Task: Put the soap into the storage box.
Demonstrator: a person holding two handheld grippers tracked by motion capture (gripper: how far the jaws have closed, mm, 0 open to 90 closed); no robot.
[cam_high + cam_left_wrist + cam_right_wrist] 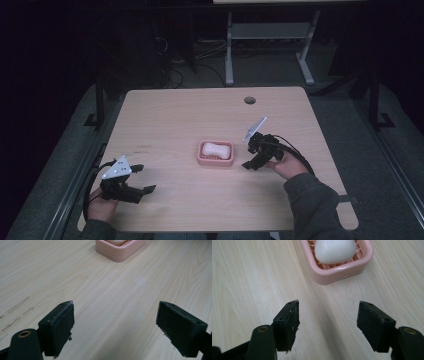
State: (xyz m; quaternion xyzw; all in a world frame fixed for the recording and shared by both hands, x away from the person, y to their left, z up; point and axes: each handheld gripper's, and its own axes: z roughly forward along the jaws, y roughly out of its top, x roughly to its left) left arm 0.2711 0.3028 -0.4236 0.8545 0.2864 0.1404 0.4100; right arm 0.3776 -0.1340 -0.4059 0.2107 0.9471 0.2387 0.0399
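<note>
A pink soap dish (215,153) sits near the middle of the wooden table (175,115), holding a white bar of soap (216,149). My right gripper (249,151) is open just right of the dish, its jaws pointing at it. In the right gripper view the soap (335,250) lies in the dish (342,268) straight ahead of the open gripper (328,318). My left gripper (143,179) is open at the front left, well apart from the dish. The left gripper view shows the open gripper (116,321) with bare wood between its jaws and a corner of the dish (120,252) far ahead.
A round cable hole (249,100) is in the table's far part. Beyond the far edge stands a grey table frame (270,35) on the dark floor, with cables beside it. Bare wood surrounds the dish on all sides.
</note>
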